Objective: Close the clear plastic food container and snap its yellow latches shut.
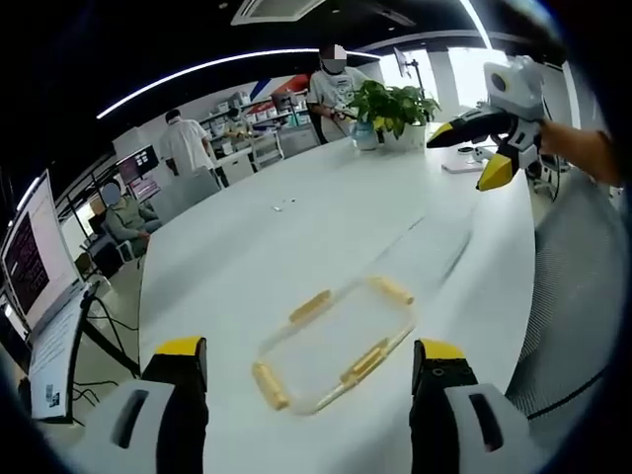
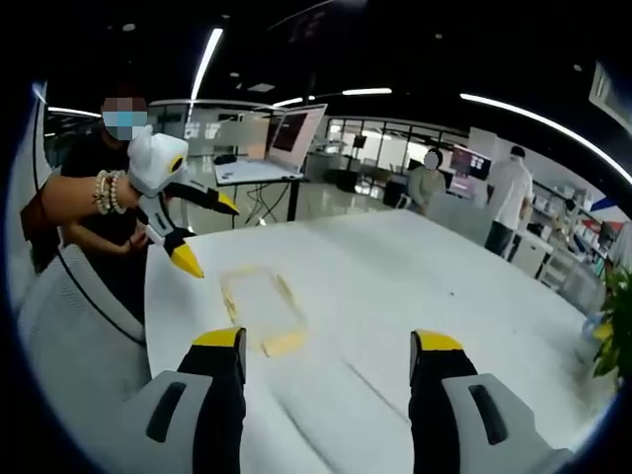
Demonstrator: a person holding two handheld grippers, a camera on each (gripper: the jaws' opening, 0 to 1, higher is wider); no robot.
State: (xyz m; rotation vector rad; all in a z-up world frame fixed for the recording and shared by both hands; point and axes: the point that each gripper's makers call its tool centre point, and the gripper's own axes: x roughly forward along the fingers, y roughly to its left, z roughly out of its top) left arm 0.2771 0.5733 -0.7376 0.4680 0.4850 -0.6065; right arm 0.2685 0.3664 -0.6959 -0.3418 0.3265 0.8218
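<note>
Room: open office, people standing well off, potted plant (image 1: 395,107) at the far end.
Tabletop (image 1: 326,217): white, wide, mostly bare.
Container (image 1: 331,344): clear, flat on the tabletop near its edge, yellow latches (image 1: 367,359) around the rim.
Left gripper (image 1: 311,370): jaws spread, holding nothing, above the container.
Right gripper (image 2: 326,355): jaws spread, holding nothing, well apart from it.
Risk: pressing one latch could skid the light container toward the edge.
Room: plenty on the far side.

I get bright, even office light from ceiling strip lights (image 1: 207,65), w/ daylight through the far windows (image 1: 464,69) blown out. The white table (image 1: 326,217) glares, almost no shadows. Strong fisheye bend at edges. Motion blur smears the clear container (image 2: 262,311) in the right gripper view; its latches are probably unreadable there.
</note>
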